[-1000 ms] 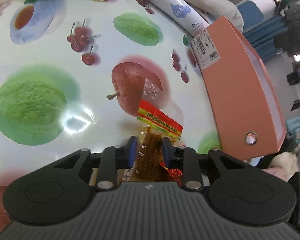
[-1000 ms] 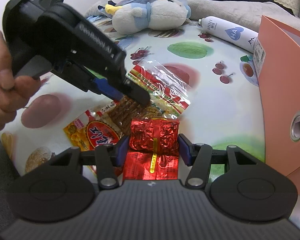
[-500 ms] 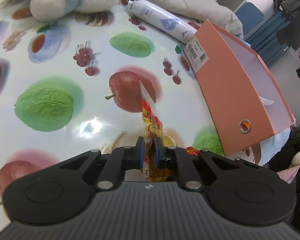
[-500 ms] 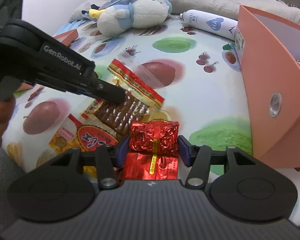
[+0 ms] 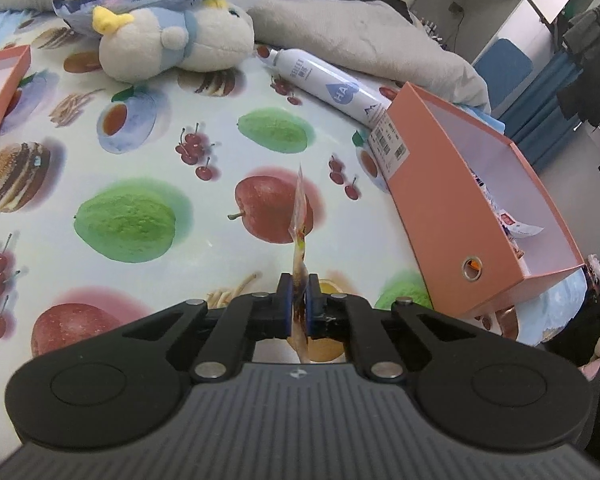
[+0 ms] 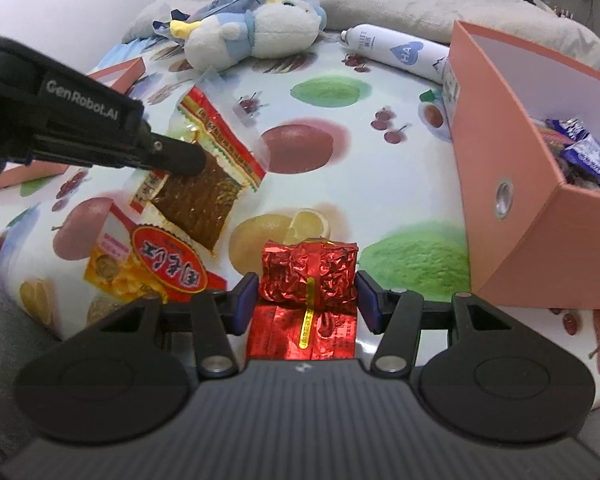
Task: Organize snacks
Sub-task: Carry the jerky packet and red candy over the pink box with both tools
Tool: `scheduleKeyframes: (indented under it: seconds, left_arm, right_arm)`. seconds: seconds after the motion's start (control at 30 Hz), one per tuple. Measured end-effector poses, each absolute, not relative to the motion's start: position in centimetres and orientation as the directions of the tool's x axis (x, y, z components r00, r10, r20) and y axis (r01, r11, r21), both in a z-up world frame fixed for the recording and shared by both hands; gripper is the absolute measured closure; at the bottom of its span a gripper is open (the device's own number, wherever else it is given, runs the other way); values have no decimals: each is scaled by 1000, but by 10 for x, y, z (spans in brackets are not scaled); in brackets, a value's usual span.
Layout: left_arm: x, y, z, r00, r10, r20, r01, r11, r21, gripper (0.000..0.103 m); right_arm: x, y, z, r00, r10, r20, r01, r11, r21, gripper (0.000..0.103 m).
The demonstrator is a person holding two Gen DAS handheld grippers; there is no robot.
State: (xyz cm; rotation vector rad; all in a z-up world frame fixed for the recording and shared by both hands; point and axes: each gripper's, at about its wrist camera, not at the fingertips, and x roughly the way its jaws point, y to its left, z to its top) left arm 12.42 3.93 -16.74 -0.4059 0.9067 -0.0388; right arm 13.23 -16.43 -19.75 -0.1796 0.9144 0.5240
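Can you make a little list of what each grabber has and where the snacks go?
left gripper: shut on the brown snack packet, lifted off the table
right gripper: fingers on both sides of the red foil packet; a tight hold can't be told
orange box: open, wrapped snacks already inside
yellow snack bag: lying on the table
fruit tablecloth: also has a plush toy and a white bottle
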Motion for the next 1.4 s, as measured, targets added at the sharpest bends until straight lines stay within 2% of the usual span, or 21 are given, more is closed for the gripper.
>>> scheduleKeyframes:
  seconds: [0.47,1.0,1.23,1.4]
  left_arm:
    - [128,27,-105,692,-192,-696,-93,932,-349,96]
    - [194,-31,-4,759,-307,-574,100,927,-362,96]
    - [232,-63,21,760,-358,-543,171,915,-364,96]
    - [264,-89,24,744,-387,-545,212,910,-357,96]
  right_arm:
    - [139,-182,-135,596,364,-716,-437,895,92,48]
    - [188,-223,-32,771,328,-546,-352,934,65,48]
    - [213,-256,-8,823,283,-492,-290,955,65,48]
    - [238,-282,-14,830,239,-503,-230,970,81,48]
